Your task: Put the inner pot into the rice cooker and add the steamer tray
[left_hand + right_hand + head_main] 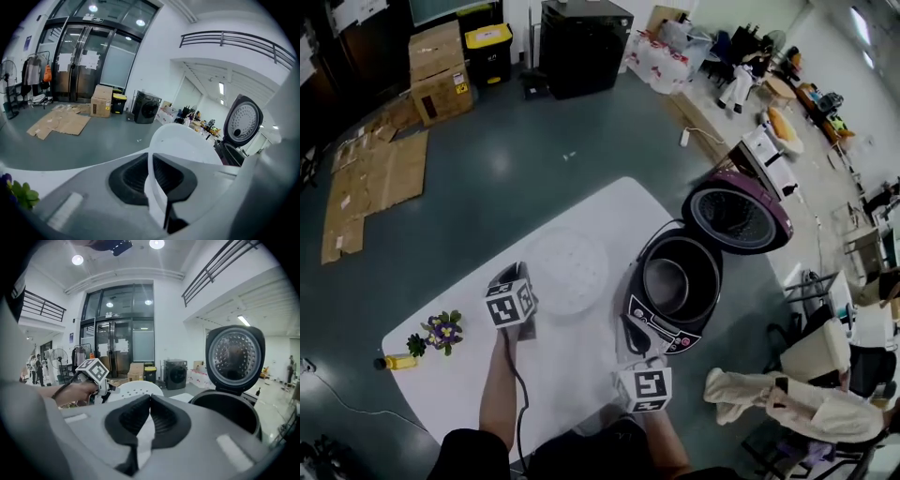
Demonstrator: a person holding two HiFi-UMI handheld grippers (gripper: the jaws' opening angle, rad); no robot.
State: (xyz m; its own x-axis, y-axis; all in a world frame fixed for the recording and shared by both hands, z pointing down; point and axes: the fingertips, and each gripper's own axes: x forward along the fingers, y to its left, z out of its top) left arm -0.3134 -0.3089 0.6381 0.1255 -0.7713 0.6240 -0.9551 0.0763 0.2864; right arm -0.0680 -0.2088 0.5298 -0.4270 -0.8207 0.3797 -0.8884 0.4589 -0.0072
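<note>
The left gripper (152, 177) has its jaws clamped on the thin rim of the white steamer tray (187, 144). Its own view shows that rim running edge-on between the two dark pads, with the rest of the tray spreading out ahead of the jaws and tilted. The head view cannot show this pinch: from above, only the marker cube and the round, dotted tray beyond it are plain

The right gripper (150, 416) has its jaws closed together with nothing between them; the white seen below the pads is the table (572, 361). Ahead of these jaws and to their right stands the open rice cooker (229, 411), its lid (234, 355) upright and showing its holed inner face. To the left of these jaws the view catches the other gripper's cube, the hand that holds it and the tray beside it

Only the head view looks down into the cooker, where the inner pot (667, 284) already sits in the body. The right gripper view gives just the dark rim, and the left gripper view shows only the lid and a slice of the body, well to the right of its jaws

The head view alone shows a yellow bottle (397, 361) beside a small bunch of flowers (442, 330) at the table's far left; the left gripper view catches just the leaves, low and left of its jaws
</note>
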